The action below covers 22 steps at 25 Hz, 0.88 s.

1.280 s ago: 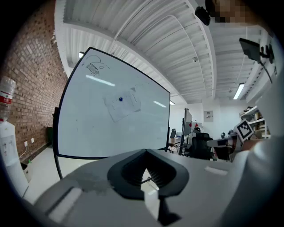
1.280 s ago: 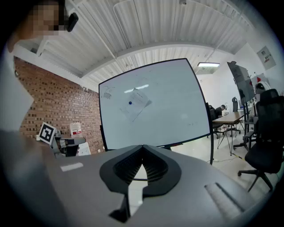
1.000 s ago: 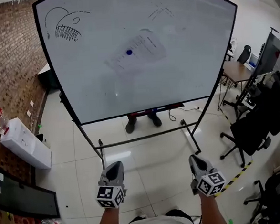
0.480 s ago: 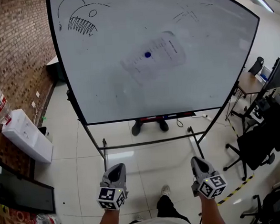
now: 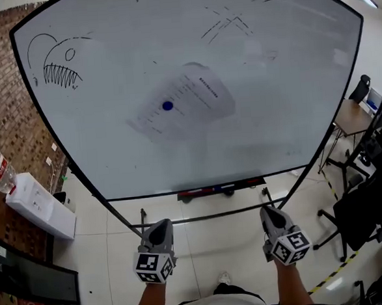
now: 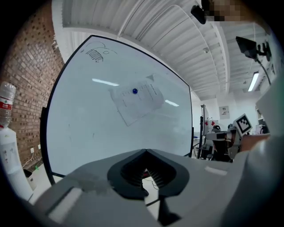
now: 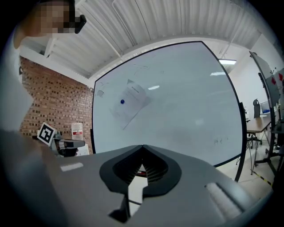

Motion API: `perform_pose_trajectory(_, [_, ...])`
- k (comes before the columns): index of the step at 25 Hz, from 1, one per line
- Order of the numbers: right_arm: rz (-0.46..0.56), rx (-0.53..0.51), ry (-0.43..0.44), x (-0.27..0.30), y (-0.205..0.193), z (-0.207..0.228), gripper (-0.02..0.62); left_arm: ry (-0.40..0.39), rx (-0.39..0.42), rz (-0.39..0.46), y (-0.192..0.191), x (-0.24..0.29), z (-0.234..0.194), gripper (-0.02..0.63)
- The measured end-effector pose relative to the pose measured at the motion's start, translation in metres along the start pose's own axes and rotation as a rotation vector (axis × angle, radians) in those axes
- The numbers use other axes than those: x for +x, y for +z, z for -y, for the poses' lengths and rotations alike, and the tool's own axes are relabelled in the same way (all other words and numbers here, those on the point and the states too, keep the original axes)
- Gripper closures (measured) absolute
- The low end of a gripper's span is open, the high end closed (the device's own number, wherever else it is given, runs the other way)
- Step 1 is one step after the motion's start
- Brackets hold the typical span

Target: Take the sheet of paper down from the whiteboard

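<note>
The left gripper is clenched: its jaws are together with nothing between them. The right gripper is likewise clenched and empty. Both grippers are side by side, point toward the whiteboard, and touch nothing on it. The paper hangs tilted on the board, ahead of and above both grippers and well apart from them. A blue magnet sits on the paper. A tray along the board's lower edge lies ahead, between the two grippers.
</note>
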State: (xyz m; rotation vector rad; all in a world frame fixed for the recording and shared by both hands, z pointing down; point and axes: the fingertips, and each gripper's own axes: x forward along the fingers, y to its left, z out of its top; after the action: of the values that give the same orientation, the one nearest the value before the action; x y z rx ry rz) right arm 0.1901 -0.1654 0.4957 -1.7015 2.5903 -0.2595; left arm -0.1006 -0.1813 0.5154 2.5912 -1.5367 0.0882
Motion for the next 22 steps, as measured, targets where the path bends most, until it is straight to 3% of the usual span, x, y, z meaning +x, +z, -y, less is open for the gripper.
perform_pose_trajectory(6, [0.015,0.015,0.063,0.047,0.031,0.051,0.589,0.035,0.021,0.022,0.033,0.062,0.009,0.604])
perform_pose_trajectory(15, [0.102,-0.022,0.138,0.116,0.091,0.053,0.588,0.033,0.115,0.085,0.095,0.114,-0.016,0.604])
perform_pose_trajectory(19, [0.148,-0.062,0.157,0.135,0.125,0.035,0.589,0.015,0.188,0.122,0.130,0.132,-0.033,0.604])
perform_pose_trajectory(22, [0.181,-0.085,0.159,0.144,0.149,0.022,0.589,0.006,0.310,0.165,0.168,0.142,-0.038,0.604])
